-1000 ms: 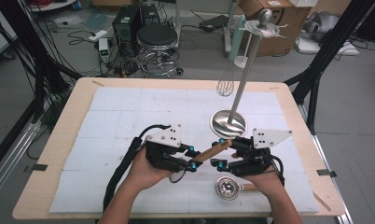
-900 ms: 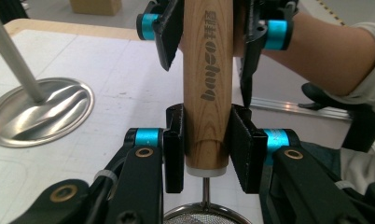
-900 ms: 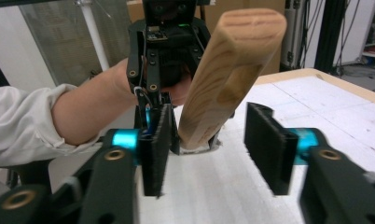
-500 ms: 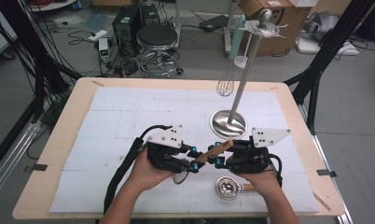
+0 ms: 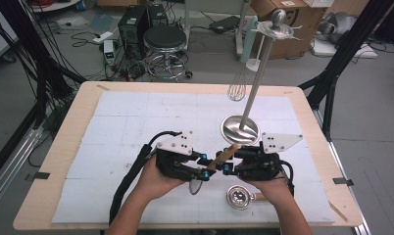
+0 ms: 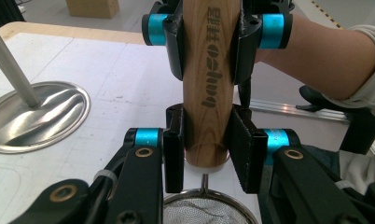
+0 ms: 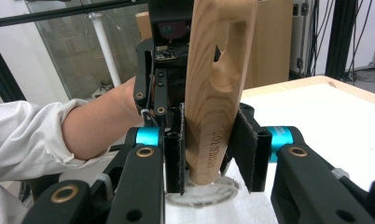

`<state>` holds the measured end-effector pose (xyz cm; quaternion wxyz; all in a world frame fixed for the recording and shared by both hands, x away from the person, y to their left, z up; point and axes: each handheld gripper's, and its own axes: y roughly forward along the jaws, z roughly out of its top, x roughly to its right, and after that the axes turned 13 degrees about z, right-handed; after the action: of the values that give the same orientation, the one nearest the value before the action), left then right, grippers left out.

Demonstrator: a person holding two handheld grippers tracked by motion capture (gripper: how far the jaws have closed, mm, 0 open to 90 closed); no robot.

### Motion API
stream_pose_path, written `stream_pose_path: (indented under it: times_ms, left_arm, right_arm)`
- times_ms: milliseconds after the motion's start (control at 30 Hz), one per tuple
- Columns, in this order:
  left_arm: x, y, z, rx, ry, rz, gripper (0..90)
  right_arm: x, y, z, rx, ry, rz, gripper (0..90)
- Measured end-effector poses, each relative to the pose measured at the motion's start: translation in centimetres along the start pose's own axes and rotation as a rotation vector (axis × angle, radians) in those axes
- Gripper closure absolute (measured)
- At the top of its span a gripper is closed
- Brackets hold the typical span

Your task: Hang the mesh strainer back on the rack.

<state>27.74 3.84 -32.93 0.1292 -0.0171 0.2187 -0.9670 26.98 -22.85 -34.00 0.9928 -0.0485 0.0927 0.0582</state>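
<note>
Wooden handle [image 5: 223, 156] between both grippers' fingers [image 6: 244, 149].

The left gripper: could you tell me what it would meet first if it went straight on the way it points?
Probably the right gripper, which clamps the same light wooden handle just ahead of the left gripper; depth is unclear.

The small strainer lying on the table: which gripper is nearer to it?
Right. The right gripper is just above the strainer; the left gripper is farther left.
</note>
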Motion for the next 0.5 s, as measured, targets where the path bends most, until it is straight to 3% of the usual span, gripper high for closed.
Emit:
stream_pose_path:
  times_ms: [300,500]
  left_arm:
    - [-0.05,0.06,-0.05,-0.003,0.001,0.02,68.4]
    - [-0.1,0.1,-0.14,-0.013,0.008,0.027,67.4]
  right_arm:
    - [0.02,0.5,0.44,-0.021,-0.021,-0.025,67.7]
    - [0.11,0.59,0.53,-0.038,-0.009,-0.032,67.8]
